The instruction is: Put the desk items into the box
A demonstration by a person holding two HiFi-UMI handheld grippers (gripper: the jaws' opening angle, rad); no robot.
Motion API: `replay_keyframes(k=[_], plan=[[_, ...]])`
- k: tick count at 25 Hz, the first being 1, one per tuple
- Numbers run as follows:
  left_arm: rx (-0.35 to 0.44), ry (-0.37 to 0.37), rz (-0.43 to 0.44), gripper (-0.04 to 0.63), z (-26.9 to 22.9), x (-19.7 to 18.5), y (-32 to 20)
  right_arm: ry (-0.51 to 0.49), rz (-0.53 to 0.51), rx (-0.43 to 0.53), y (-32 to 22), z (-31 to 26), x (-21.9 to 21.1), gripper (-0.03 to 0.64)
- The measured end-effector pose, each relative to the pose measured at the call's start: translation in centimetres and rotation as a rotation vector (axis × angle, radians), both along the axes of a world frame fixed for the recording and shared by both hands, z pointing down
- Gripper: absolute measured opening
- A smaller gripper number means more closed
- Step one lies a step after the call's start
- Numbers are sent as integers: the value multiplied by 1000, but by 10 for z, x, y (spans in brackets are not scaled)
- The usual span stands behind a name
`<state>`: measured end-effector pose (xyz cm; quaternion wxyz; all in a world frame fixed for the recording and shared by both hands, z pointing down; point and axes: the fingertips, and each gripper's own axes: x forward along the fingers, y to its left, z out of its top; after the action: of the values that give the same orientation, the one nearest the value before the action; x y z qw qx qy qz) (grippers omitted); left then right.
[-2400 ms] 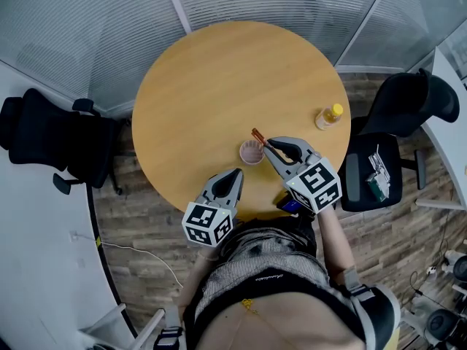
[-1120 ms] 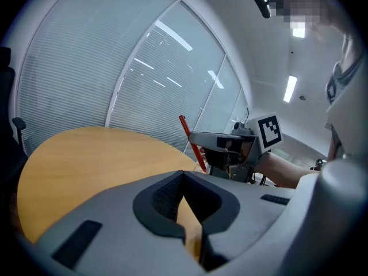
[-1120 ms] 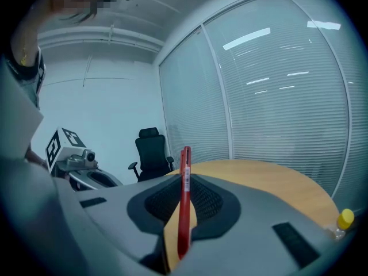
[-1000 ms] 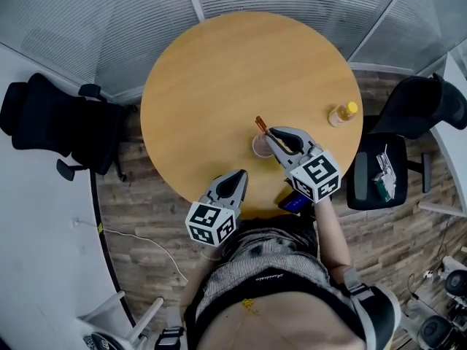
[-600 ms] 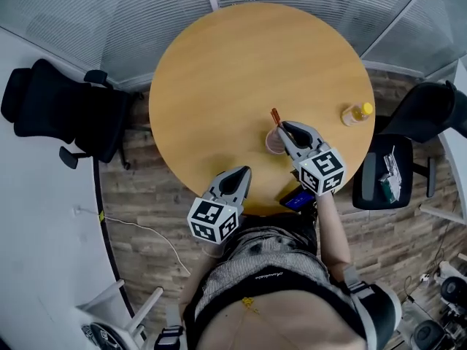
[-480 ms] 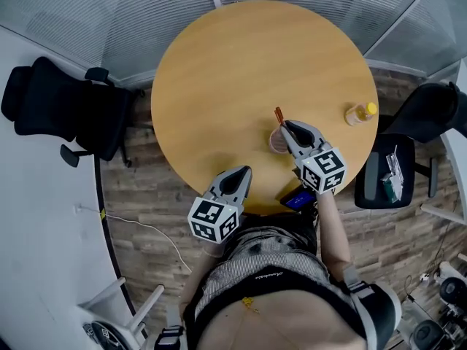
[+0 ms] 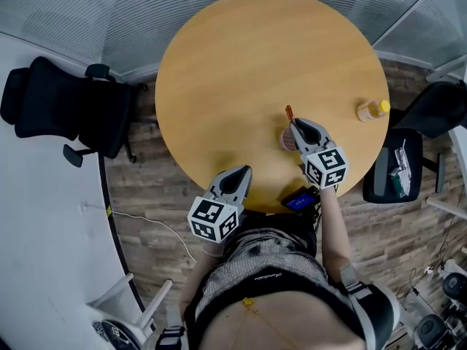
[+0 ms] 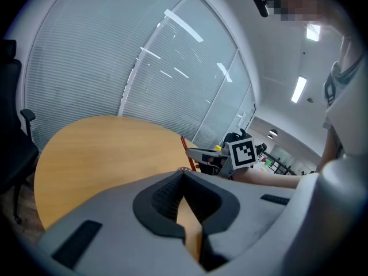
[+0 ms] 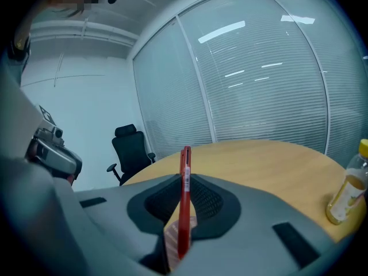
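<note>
Table [image 7: 241, 71]: round, with a smooth pale wood top.
Red pen [image 9: 184, 200]: slim plastic barrel, pinched upright between ribbed dark pads, one end jutting past the jaw tips.
Right gripper [image 9: 183, 211]: jaws closed on the pen, over a small round pinkish cup [image 7: 285, 141].
Left gripper [image 8: 184, 180]: jaws pressed together with nothing between them, at the table's near edge.
Bottle [image 7: 372, 110]: clear, yellow-capped, well apart.

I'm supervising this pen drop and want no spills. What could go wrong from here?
1. The right gripper holds the red pen by a narrow pinch, with much of its length sticking out past the fingers; it might pivot or slip.
2. The small pink cup beneath it looks light. The left gripper sits shut near the table edge, not steadying the cup, so a nudge could tip it.
</note>
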<state>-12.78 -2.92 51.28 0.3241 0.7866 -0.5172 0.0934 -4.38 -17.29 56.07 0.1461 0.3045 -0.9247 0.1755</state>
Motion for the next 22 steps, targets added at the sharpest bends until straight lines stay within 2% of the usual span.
replay_keyframes(k=[9, 14, 22], plan=[[-13, 4, 13, -3, 7, -9, 2, 89, -14, 17, 9, 30, -8, 60], [-10, 3, 13, -3, 8, -11, 4, 113, -17, 46, 11, 30, -7, 60], [-3, 9, 23, -3, 6, -11, 6, 216, -22, 78, 20, 31, -2, 60]])
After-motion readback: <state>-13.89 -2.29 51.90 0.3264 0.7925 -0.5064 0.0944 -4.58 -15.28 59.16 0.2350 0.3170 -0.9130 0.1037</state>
